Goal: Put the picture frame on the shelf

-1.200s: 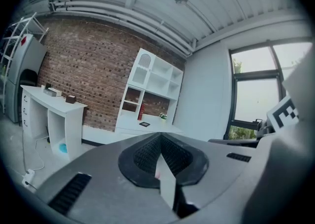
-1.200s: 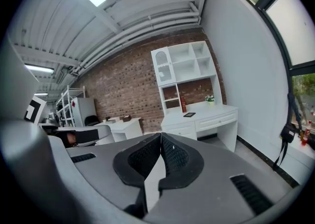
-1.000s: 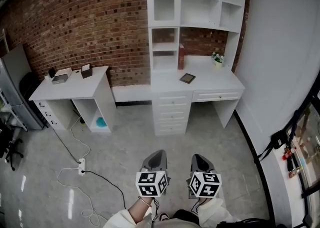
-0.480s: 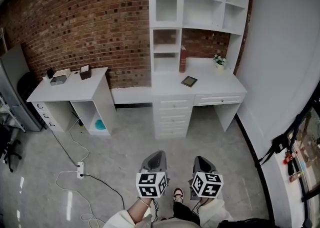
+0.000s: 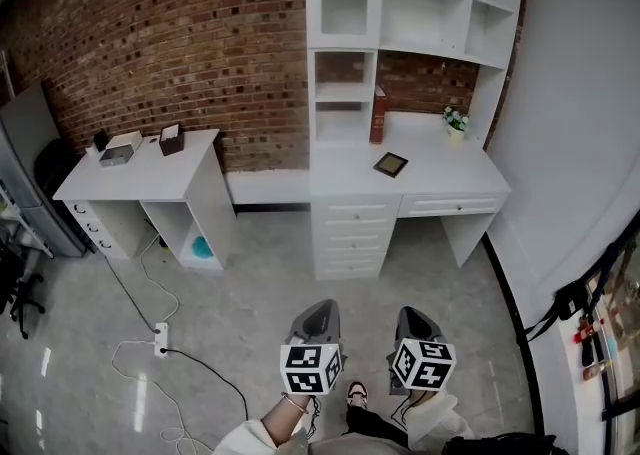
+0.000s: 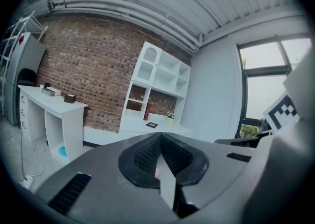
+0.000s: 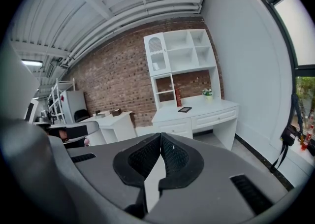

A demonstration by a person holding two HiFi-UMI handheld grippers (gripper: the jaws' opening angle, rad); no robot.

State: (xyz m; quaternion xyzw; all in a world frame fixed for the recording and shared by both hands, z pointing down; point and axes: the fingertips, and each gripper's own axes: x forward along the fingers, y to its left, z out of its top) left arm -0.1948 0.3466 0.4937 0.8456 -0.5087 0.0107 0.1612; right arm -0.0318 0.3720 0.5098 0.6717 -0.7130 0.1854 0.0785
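A brick wall at the back, grey floor in front, and against that wall the white desk with its tall shelf on top. The whole unit now sits a touch bigger and further right in the head view than it did a second ago. The person is closing in on foot: a shoe shows down between the two grippers, stepping across open floor. The frame hasn't budged. It lies flat on the desktop, just right of the red book that stands under the shelf, and left of the little plant. Left gripper and right gripper ride side by side low in the head view, pointed at the desk and both well apart from it. Left jaws: together, nothing between them. Right jaws: the same, tips meeting, nothing held. So what does the change add up to? An approach and no more — the frame is untouched, the pick not yet begun, nothing up on the shelf. Judging by the gap left, there's more walking to do before either gripper can reach the desktop. Whichever one goes for the frame will have to open first — a flat thing lying on a flat top looks awkward to get an edge under.
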